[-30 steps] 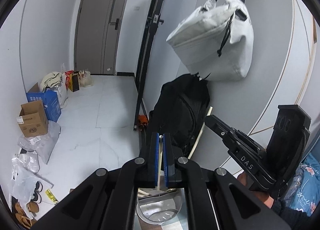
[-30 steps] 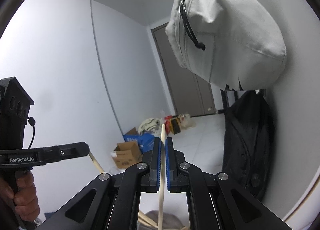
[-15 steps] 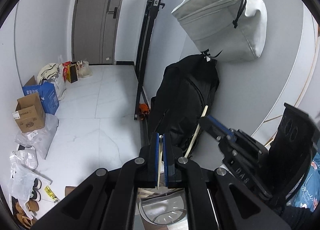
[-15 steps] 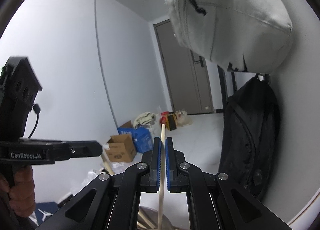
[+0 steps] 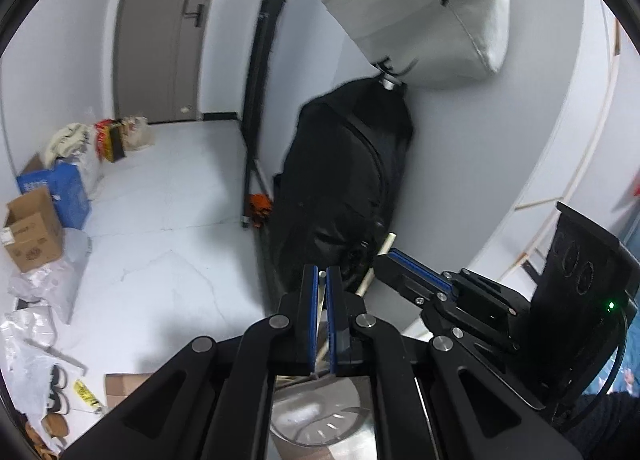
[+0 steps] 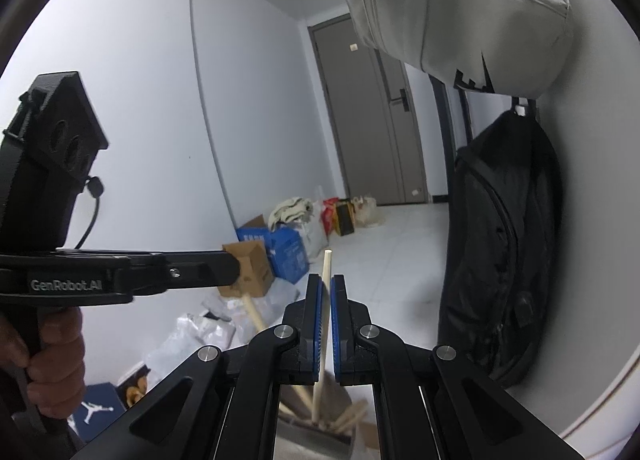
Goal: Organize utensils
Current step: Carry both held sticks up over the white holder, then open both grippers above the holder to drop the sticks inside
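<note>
The right gripper (image 6: 325,314) has its blue-padded fingers (image 6: 316,316) closed to a narrow slot on a pale wooden chopstick (image 6: 323,324), which stands nearly upright between them. The stick's top end pokes out just above the fingertips, and its lower part runs down toward a grey holder (image 6: 320,440) at the bottom edge of the right wrist view, where several more wooden sticks (image 6: 352,418) lean together.

The left gripper (image 5: 321,314) is likewise closed to a thin gap, with a slim pale utensil (image 5: 321,275) showing at the tip between its fingers (image 5: 310,316); the stick's lower part continues below them toward a round metal strainer basket (image 5: 320,426) at the near bottom of the left wrist view. In the right wrist view, the left gripper reaches in from the left, held by a hand (image 6: 52,364), and a wooden stick (image 6: 252,312) slants down from its tip.

In the left wrist view the right gripper enters from the right, its chopstick (image 5: 378,262) angled up against a black backpack (image 5: 348,188) hanging on the wall. A light grey bag (image 5: 420,8) hangs above it. Cardboard boxes (image 5: 32,228) and bags lie on the white floor (image 5: 168,220) to the far left, before a grey door (image 5: 156,28).
</note>
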Tool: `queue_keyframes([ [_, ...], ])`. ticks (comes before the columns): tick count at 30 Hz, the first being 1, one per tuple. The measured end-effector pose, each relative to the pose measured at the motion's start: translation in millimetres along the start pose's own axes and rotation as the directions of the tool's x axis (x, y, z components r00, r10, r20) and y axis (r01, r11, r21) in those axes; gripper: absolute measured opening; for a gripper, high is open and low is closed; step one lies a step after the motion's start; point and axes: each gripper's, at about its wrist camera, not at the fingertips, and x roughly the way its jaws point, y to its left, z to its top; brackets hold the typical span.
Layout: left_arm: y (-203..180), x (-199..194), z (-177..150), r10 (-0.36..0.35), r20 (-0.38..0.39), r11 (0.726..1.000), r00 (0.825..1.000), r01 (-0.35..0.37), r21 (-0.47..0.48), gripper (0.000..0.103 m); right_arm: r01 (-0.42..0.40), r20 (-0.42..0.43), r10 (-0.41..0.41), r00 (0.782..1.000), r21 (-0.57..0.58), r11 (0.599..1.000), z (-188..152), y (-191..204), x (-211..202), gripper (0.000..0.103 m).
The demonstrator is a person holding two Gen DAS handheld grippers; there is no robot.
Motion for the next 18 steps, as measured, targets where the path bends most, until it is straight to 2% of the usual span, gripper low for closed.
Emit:
queue_keyframes([
  [4,0.7,2.6,-4.4,-0.023,-0.022,1.0,0.999,0.023,0.004,0.0,-0.029,-0.022,0.03,0.999,0.025,0.999,-5.2,-4.2,-4.3,0.003],
  [7,4.3,-2.0,-5.1,-0.049,-0.013,0.999,0.999,0.049,-0.006,0.0,-0.064,-0.039,0.067,0.997,0.084,0.994,-8.3,-10.7,-7.4,0.007],
  [9,4.5,-3.3,-3.9,-0.069,-0.035,0.998,0.997,0.068,-0.016,0.002,-0.087,-0.042,0.093,0.995,0.132,0.987,-7.9,-17.5,-10.2,0.008],
  [11,2.2,-7.7,-4.7,-0.05,-0.035,0.999,0.998,0.05,-0.005,0.016,-0.105,-0.032,0.112,0.993,0.169,0.98,-8.3,-21.8,-17.0,0.013],
  [14,1.6,-13.7,-11.2,-0.024,-0.018,1.0,1.0,0.024,-0.005,0.035,-0.099,-0.009,0.102,0.995,0.192,0.976,-7.2,-22.8,-32.2,0.031],
  [18,6.7,-22.3,-21.1,0.016,-0.006,0.999,1.0,-0.017,-0.039,0.042,-0.08,0.008,0.08,0.997,0.24,0.968,-9.9,-26.8,-52.3,0.049],
])
